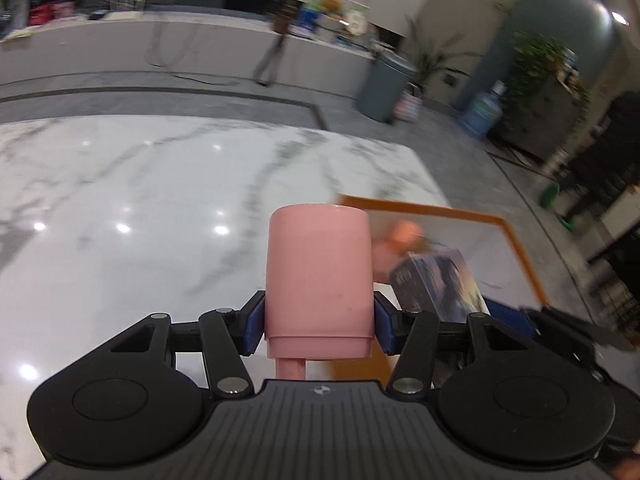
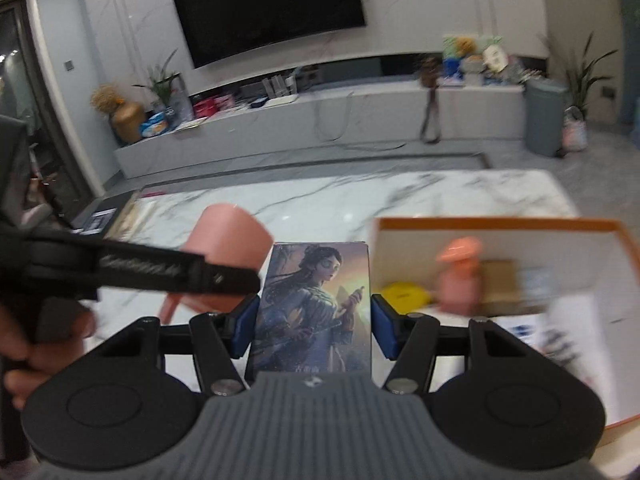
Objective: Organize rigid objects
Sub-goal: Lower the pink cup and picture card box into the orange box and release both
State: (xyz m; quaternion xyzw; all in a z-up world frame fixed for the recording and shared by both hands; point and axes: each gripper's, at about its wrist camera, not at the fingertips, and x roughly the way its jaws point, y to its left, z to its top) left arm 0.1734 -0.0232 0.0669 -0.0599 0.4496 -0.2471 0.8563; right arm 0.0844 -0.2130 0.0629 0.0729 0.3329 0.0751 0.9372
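My left gripper (image 1: 319, 320) is shut on a pink cup (image 1: 320, 280), held upside down above the marble table (image 1: 140, 208); the cup's handle points back toward the camera. In the right wrist view that same pink cup (image 2: 236, 236) and the left gripper (image 2: 224, 280) appear at the left. My right gripper (image 2: 313, 326) is shut on a card box (image 2: 314, 312) printed with a painted figure, its blue pads against both sides. In the left wrist view the card box (image 1: 440, 280) shows at the right, blurred. Behind it lies an orange-rimmed tray (image 2: 496, 225).
The orange-rimmed tray (image 1: 516, 240) holds a pink figurine (image 2: 460, 276), a yellow item (image 2: 404, 294), a brown box (image 2: 500, 284) and printed papers. A person's hand (image 2: 28, 344) grips the left tool. A grey bin (image 2: 546, 116) and a low TV bench (image 2: 320, 120) stand beyond the table.
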